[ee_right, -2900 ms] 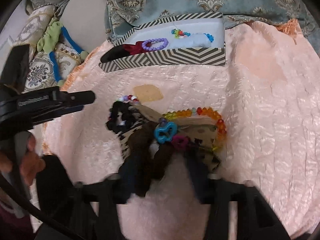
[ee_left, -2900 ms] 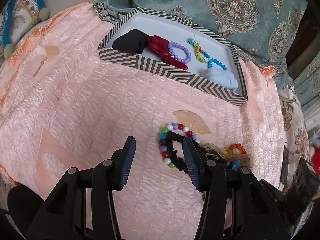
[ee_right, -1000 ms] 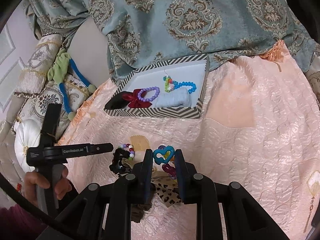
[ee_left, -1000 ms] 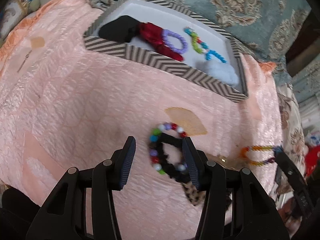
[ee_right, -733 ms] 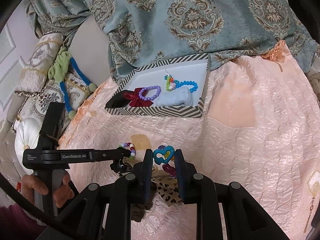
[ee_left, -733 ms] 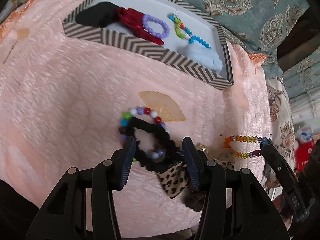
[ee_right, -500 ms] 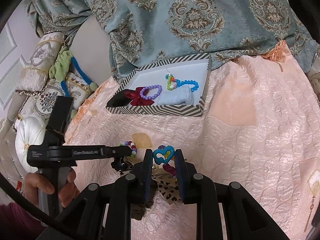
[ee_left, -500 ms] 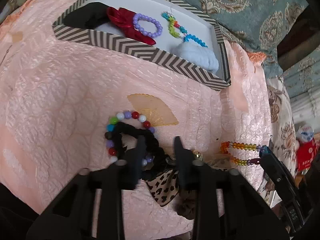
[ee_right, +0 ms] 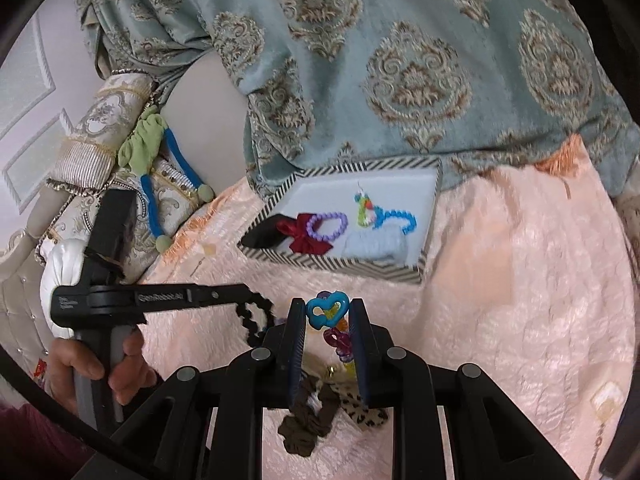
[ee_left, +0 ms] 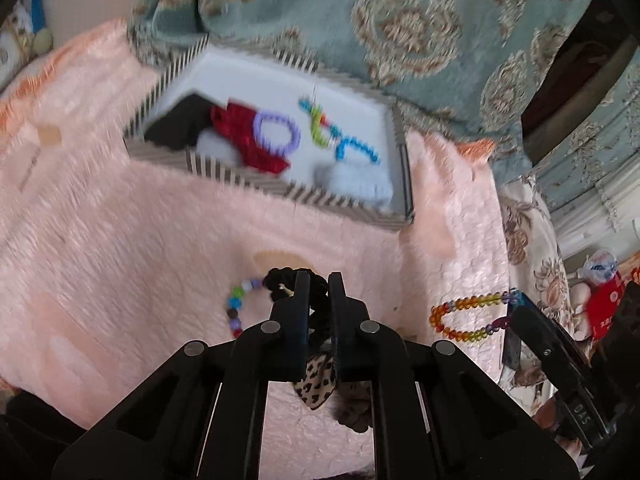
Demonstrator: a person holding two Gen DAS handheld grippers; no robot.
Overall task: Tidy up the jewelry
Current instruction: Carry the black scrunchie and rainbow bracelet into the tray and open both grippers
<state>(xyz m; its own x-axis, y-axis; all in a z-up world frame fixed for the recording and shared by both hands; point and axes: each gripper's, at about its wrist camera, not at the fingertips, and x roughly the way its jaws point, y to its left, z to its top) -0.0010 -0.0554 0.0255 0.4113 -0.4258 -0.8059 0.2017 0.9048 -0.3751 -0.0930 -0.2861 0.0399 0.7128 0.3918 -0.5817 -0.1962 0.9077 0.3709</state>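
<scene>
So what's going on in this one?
A person is sorting jewelry on a pink bedspread with two handheld grippers. The left gripper has just closed on a black scrunchie. The right gripper holds a rainbow bead bracelet with a blue heart charm. The striped tray already contains several pieces.

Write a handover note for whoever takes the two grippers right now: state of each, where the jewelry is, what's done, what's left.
Left gripper: its jaws have just closed on the black scrunchie, lifted off the pink bedspread.
Right gripper: shut on the bracelet with the blue heart charm, its rainbow beads hanging.
Done: the striped tray holds the purple bracelet, red bow, blue bead string and other pieces.
Left: the multicolour bead bracelet, leopard-print piece and brown scrunchie lie on the bedspread; both held items should probably go to the tray.
</scene>
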